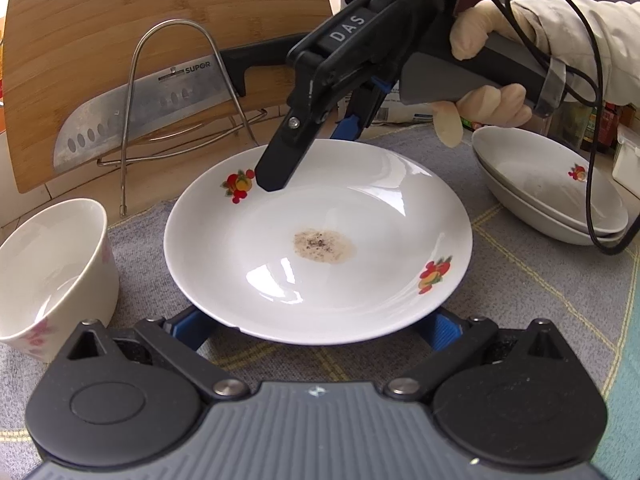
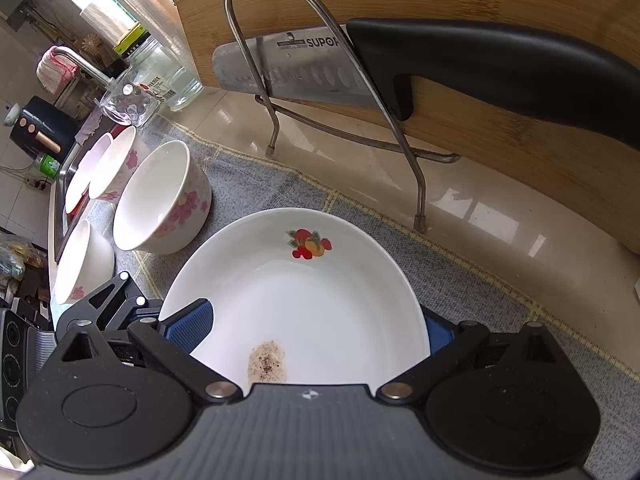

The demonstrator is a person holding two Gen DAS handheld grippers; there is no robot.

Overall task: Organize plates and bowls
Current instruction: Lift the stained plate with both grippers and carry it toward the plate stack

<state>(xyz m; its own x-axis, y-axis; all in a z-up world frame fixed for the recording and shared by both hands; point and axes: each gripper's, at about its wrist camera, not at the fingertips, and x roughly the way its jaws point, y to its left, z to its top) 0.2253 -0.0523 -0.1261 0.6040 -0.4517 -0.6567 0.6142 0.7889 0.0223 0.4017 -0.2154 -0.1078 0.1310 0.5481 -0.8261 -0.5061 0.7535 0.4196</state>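
A white plate (image 1: 320, 240) with fruit prints and a brown stain lies on the grey cloth; it also shows in the right wrist view (image 2: 304, 292). My left gripper (image 1: 318, 326) is open with its blue pads either side of the plate's near rim, the tips hidden under it. My right gripper (image 2: 308, 330) is open over the plate's far side, one finger (image 1: 280, 160) above the rim, the other (image 1: 348, 126) behind it. Stacked white plates (image 1: 552, 188) sit at the right. Several pink-flowered bowls (image 2: 160, 200) stand left of the plate; one shows in the left wrist view (image 1: 52, 268).
A bamboo cutting board (image 1: 120, 40) leans behind a wire rack (image 1: 176, 80) that holds a cleaver (image 2: 304, 72). Glass jars (image 2: 160, 76) and a sink tap (image 2: 80, 60) are at the far left. The right gripper's cable (image 1: 592, 140) hangs over the stacked plates.
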